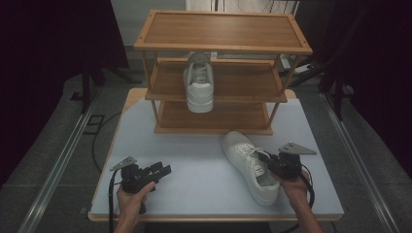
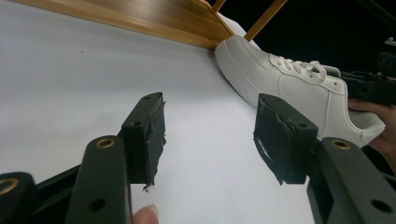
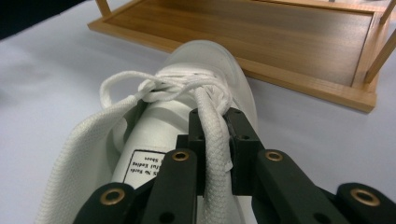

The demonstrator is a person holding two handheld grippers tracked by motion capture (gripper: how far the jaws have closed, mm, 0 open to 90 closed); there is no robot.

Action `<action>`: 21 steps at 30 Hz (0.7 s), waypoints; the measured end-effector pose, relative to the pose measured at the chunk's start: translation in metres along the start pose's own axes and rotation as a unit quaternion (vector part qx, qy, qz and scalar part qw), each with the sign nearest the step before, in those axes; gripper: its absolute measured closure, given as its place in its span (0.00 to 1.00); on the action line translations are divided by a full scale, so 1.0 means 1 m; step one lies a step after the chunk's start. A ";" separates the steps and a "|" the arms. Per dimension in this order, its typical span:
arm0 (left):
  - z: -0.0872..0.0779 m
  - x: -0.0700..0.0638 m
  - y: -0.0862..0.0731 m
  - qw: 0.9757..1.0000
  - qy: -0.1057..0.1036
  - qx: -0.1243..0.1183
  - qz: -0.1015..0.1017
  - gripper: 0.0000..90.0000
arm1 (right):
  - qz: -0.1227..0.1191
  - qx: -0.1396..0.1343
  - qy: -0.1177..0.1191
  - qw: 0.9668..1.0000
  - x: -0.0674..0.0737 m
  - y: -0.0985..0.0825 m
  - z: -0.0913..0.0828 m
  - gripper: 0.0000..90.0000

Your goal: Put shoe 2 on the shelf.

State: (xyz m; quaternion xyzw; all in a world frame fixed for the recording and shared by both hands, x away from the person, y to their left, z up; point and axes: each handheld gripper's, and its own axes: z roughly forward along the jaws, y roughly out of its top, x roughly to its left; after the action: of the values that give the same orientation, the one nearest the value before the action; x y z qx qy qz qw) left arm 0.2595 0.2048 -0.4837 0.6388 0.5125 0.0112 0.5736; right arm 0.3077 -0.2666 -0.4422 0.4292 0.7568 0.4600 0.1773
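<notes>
On table (image 1: pixel 194 184), right fingers (image 3: pixel 243 140) pinch shoe collar (image 3: pixel 215 144).

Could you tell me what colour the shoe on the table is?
White; the shoe shows best in the left gripper view.

Both grippers are black, the left gripper (image 1: pixel 163 170) at lower left and the right gripper (image 1: pixel 265 158) at lower right. Each has a grey three-cornered plate on top, brass-coloured rivets (near the jaws), worn black pads and a black cable. Forearms are bare.
</notes>
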 end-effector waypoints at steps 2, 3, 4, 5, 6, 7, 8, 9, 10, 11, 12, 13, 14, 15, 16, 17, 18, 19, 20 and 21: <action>0.000 0.001 0.000 1.000 0.001 0.001 -0.001 0.48 | 0.009 -0.001 0.009 1.000 0.001 0.000 -0.001 0.91; 0.000 0.001 0.000 1.000 0.000 0.001 0.000 0.48 | 0.009 -0.005 0.016 1.000 0.004 -0.001 -0.002 0.91; 0.000 0.002 0.000 1.000 0.000 0.001 0.000 0.48 | 0.012 -0.007 0.019 1.000 0.006 -0.001 -0.003 0.92; 0.000 0.001 0.000 1.000 0.000 0.001 -0.003 0.48 | 0.013 -0.010 0.022 1.000 0.007 -0.002 -0.004 0.92; 0.000 0.001 0.000 1.000 0.000 0.001 -0.003 0.48 | 0.017 -0.013 0.026 0.999 0.009 -0.002 -0.004 0.92; 0.000 0.000 0.000 1.000 -0.001 0.001 -0.003 0.48 | 0.021 -0.017 0.030 0.999 0.010 -0.002 -0.005 0.92; 0.000 0.000 0.000 1.000 -0.001 0.001 -0.003 0.48 | 0.025 -0.021 0.035 0.999 0.011 -0.001 -0.006 0.92; 0.000 0.000 0.000 1.000 -0.001 0.001 -0.003 0.48 | 0.025 -0.021 0.035 0.999 0.011 -0.001 -0.006 0.92; 0.000 0.001 0.000 1.000 -0.001 0.001 -0.003 0.48 | 0.031 -0.026 0.041 0.998 0.012 -0.001 -0.007 0.92; 0.000 0.001 0.000 1.000 0.000 0.001 -0.004 0.48 | 0.040 -0.036 0.051 0.997 0.014 0.001 -0.009 0.92; 0.000 0.001 0.000 1.000 -0.001 0.001 -0.004 0.48 | 0.045 -0.043 0.056 0.997 0.015 0.002 -0.010 0.92; 0.000 0.001 0.000 1.000 -0.001 0.001 -0.004 0.48 | 0.048 -0.047 0.059 0.996 0.016 0.003 -0.012 0.92; 0.000 0.002 0.000 1.000 -0.001 0.001 -0.005 0.48 | 0.050 -0.051 0.064 0.995 0.017 0.004 -0.013 0.92; 0.000 0.002 0.000 1.000 -0.001 0.001 -0.005 0.48 | 0.050 -0.051 0.064 0.995 0.017 0.004 -0.013 0.92; 0.000 0.002 0.000 1.000 -0.001 0.001 -0.005 0.48 | 0.053 -0.058 0.066 0.995 0.018 0.005 -0.014 0.92; 0.000 0.002 0.000 1.000 -0.001 0.001 -0.006 0.48 | 0.061 -0.067 0.074 0.993 0.019 0.007 -0.017 0.92; 0.000 0.002 0.000 1.000 -0.001 0.001 -0.006 0.48 | 0.064 -0.070 0.077 0.993 0.020 0.008 -0.019 0.92; 0.000 0.002 0.000 1.000 -0.001 0.000 -0.006 0.48 | 0.067 -0.073 0.080 0.992 0.020 0.009 -0.020 0.92; 0.000 0.002 0.000 1.000 -0.001 0.000 -0.006 0.48 | 0.067 -0.073 0.080 0.992 0.020 0.009 -0.020 0.92; 0.000 0.002 0.000 1.000 -0.002 0.000 -0.006 0.48 | 0.069 -0.083 0.081 0.991 0.022 0.011 -0.023 0.92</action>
State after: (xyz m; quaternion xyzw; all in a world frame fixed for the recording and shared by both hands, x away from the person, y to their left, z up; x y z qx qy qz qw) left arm 0.2602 0.2059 -0.4849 0.6362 0.5152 0.0067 0.5743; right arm 0.2852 -0.2589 -0.4183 0.4257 0.6963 0.5657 0.1179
